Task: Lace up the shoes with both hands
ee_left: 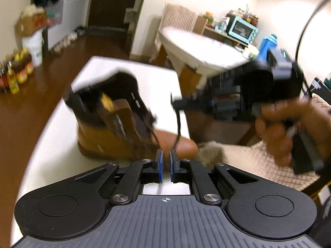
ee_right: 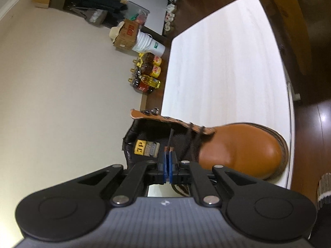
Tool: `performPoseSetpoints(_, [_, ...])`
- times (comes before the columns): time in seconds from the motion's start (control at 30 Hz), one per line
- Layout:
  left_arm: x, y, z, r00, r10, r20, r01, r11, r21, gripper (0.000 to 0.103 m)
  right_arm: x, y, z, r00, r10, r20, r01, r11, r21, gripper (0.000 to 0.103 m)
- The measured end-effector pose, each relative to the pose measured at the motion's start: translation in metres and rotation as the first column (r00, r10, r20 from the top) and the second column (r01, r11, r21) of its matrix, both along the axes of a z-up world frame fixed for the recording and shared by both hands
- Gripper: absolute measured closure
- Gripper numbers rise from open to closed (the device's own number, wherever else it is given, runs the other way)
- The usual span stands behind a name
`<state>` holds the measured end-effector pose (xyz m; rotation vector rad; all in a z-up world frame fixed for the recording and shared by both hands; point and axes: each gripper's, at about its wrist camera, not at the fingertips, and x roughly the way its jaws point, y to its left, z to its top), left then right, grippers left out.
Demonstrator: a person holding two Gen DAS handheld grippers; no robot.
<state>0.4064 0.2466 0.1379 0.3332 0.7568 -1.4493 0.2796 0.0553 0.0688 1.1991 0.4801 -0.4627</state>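
1. The left tongs point(ee_left: 166, 161) stood nearest in the left view, their blue pads a narrow slit apart. Whether a lace ran between them could not be told; a thin dark line showed low in the gap.
2. The right tongs point(ee_right: 169, 155) were pinched tight on a lace tip point(ee_right: 170, 139), which stuck out stiffly past the pads toward the boot's open collar.
3. Just beyond both tongs, the boot point(ee_left: 115, 132) stood on the white bench point(ee_left: 157, 76), toe near the bench's edge.
4. In the left view, the right tongs point(ee_left: 175, 103) hung above and beside the toe, a dark lace point(ee_left: 178, 128) dropping from them to the lower eyelets.
5. Progress, as I judged it: only the lowest eyelets near the toe carried crossed lace point(ee_right: 196, 138); the upper eyelets and hooks point(ee_right: 152, 111) were bare and the tongue gaped open.
6. Left to do: thread the remaining rows, pull snug, tie off.
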Motion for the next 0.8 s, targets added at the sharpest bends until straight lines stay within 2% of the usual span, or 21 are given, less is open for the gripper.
performPoseSetpoints(0.13, [0.018,-0.035,0.019,0.994,-0.01,0.109,0.01,1.0,0.004,0.098,0.016,-0.003,-0.008,1.0,0.009,0.01,-0.009,1.0,0.003,0.1])
performPoseSetpoints(0.27, [0.033,-0.069,0.02,0.985,0.023,0.168,-0.032,0.998,0.052,0.098,0.031,-0.012,-0.031,0.999,0.013,0.033,-0.016,0.996,0.086,0.1])
performPoseSetpoints(0.4, [0.039,-0.082,0.02,0.986,0.033,0.164,-0.046,0.996,0.072,0.098,0.04,-0.022,-0.05,0.999,-0.006,0.044,-0.001,0.985,0.17,0.099])
performPoseSetpoints(0.53, [0.038,-0.084,0.016,0.984,0.035,0.172,-0.053,0.993,0.107,0.098,0.044,-0.027,-0.062,0.999,-0.022,0.029,0.015,0.978,0.206,0.1])
performPoseSetpoints(0.8, [0.037,-0.092,0.004,0.99,-0.027,0.141,0.005,0.987,0.159,0.098,0.041,-0.033,-0.066,0.995,-0.096,0.014,0.091,0.978,0.187,0.099])
